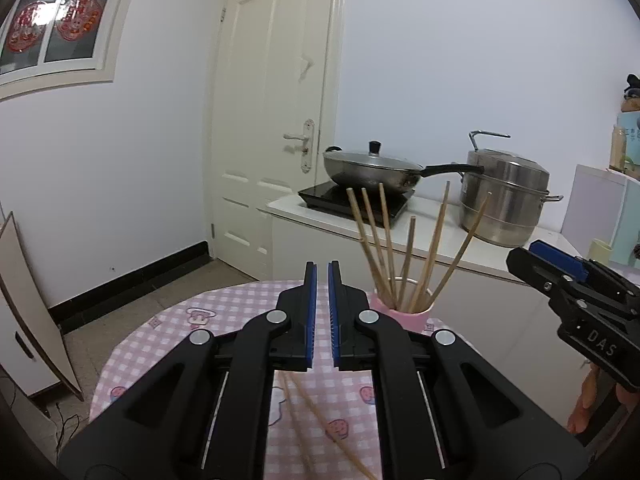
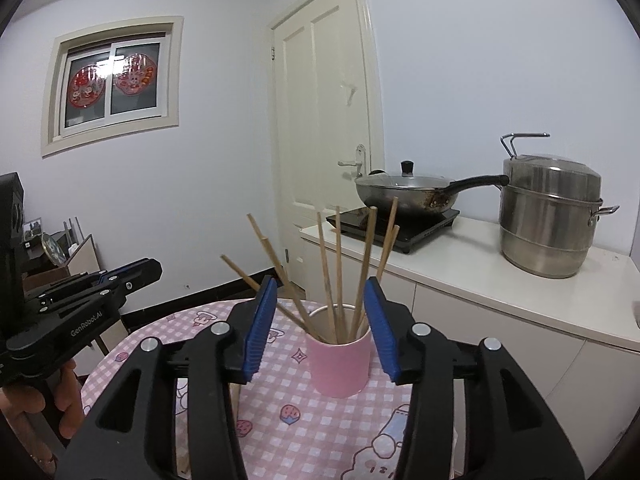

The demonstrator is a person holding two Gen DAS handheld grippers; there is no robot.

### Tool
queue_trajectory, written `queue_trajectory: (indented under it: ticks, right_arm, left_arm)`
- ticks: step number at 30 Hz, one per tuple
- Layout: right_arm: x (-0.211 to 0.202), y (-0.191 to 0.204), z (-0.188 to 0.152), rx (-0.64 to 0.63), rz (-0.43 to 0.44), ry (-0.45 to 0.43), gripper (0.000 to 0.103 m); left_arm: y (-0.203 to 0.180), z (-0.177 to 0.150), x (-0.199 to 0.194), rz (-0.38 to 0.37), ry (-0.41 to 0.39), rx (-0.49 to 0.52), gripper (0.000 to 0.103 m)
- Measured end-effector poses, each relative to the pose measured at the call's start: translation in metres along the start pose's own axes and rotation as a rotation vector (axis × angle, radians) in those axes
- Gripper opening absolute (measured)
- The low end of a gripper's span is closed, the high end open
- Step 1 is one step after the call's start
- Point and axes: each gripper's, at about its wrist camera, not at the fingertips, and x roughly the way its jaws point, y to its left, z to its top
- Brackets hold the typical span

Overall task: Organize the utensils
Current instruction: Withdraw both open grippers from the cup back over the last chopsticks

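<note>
Chopsticks (image 2: 338,276) stood fanned in the pink cup (image 2: 339,364), at twelve o'clock from my right gripper (image 2: 326,328), jaws spread to straddle it. My left gripper (image 1: 322,316), nearly closed and empty, hovered over two loose chopsticks (image 1: 316,416) lying on the table (image 1: 240,308), presumably next.

Wooden chopsticks (image 2: 338,272), glossy pink cup (image 2: 340,368), shiny steel steamer (image 2: 548,216).

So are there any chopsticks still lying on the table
Yes, two chopsticks lie crossed on the checked table below the left gripper, outside the pink cup.
</note>
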Motion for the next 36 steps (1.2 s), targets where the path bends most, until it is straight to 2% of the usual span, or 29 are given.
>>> queue_trajectory:
  ticks: [2,3,7,17,24,33,36]
  right_arm:
    - [-0.004,0.006,-0.002,-0.009,-0.001,-0.003,0.046]
    - [-0.006,0.008,-0.003,-0.011,0.0,-0.006,0.046]
    - [-0.012,0.015,-0.009,-0.012,0.005,-0.013,0.048]
    - [-0.016,0.031,-0.024,-0.021,0.019,0.001,0.05]
    - [-0.007,0.042,-0.037,-0.03,0.046,0.041,0.051]
    - [0.02,0.062,-0.058,-0.064,0.072,0.136,0.051]
    - [0.038,0.072,-0.069,-0.08,0.09,0.2,0.051]
  left_arm:
    - [0.004,-0.003,-0.006,0.012,-0.012,-0.011,0.035]
    - [0.006,-0.004,-0.01,0.015,-0.022,-0.016,0.041]
    - [0.01,-0.009,-0.024,0.046,-0.055,-0.009,0.044]
    - [0.019,-0.028,-0.042,0.11,-0.086,0.007,0.071]
    - [0.028,-0.041,-0.043,0.123,-0.058,0.012,0.078]
    - [0.058,-0.064,-0.023,0.111,0.073,-0.005,0.082]
    - [0.068,-0.072,-0.016,0.114,0.105,-0.013,0.083]
